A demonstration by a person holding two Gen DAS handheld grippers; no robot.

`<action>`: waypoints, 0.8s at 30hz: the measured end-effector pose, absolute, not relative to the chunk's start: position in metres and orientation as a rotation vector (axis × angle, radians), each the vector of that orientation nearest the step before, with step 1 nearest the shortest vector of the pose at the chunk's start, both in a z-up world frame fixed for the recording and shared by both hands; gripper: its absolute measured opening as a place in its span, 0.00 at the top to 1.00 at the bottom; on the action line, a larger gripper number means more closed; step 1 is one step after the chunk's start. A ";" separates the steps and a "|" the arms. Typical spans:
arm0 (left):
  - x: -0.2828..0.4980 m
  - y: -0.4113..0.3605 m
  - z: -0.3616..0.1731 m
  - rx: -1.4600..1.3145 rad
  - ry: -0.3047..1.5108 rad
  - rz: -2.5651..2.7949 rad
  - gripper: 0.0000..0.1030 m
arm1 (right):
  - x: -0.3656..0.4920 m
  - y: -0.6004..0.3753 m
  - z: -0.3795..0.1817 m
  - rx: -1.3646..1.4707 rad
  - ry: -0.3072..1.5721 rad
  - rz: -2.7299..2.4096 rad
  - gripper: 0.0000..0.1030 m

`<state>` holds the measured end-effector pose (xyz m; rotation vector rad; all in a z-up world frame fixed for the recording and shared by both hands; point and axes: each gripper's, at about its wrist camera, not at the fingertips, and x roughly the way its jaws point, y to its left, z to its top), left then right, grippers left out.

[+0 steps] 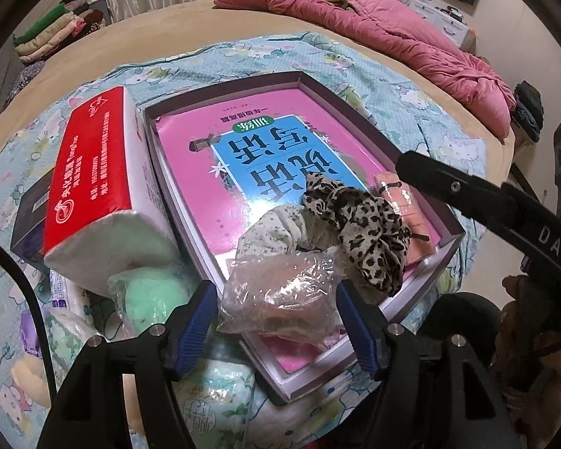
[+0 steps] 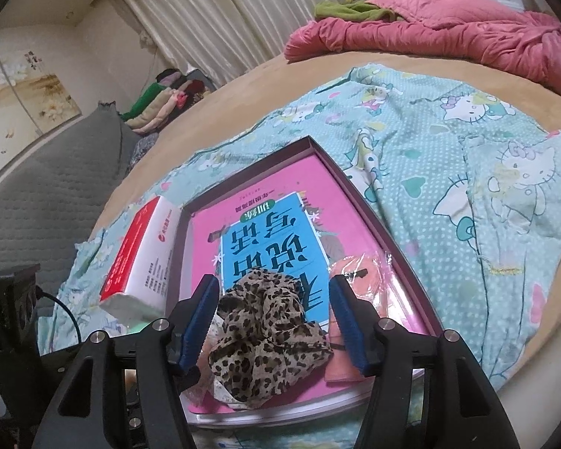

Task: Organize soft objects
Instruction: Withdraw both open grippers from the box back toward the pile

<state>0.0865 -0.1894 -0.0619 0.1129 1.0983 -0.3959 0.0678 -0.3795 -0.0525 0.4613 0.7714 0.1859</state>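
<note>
Evidently the shallow box (image 1: 450, 226) on the bed serves as the collecting place: the left claw (image 1: 276, 318) stands spread around a plastic-wrapped bundle (image 1: 280, 295) at its near edge, while the right claw (image 2: 275, 321) gapes astride the leopard scrunchie (image 2: 265, 340) inside, neither pinching.

A box (image 1: 450, 224) lay on my bedsheet (image 1: 411, 86) with a book (image 1: 243, 157) inside. On the book sat two scrunchies (image 1: 359, 220), a bagged item (image 1: 284, 292) lower in frame. A tissue pack (image 1: 93, 187) lay left of the box.
</note>
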 end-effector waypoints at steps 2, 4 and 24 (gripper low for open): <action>0.085 -0.188 -0.060 0.115 1.094 -0.397 0.35 | 0.067 -0.379 -0.051 0.459 0.763 0.187 0.36; 0.084 -0.188 -0.059 0.111 1.095 -0.398 0.34 | 0.067 -0.378 -0.050 0.455 0.756 0.184 0.34; 0.069 -0.178 -0.043 0.120 1.090 -0.398 0.26 | 0.063 -0.375 -0.045 0.398 0.736 0.150 0.24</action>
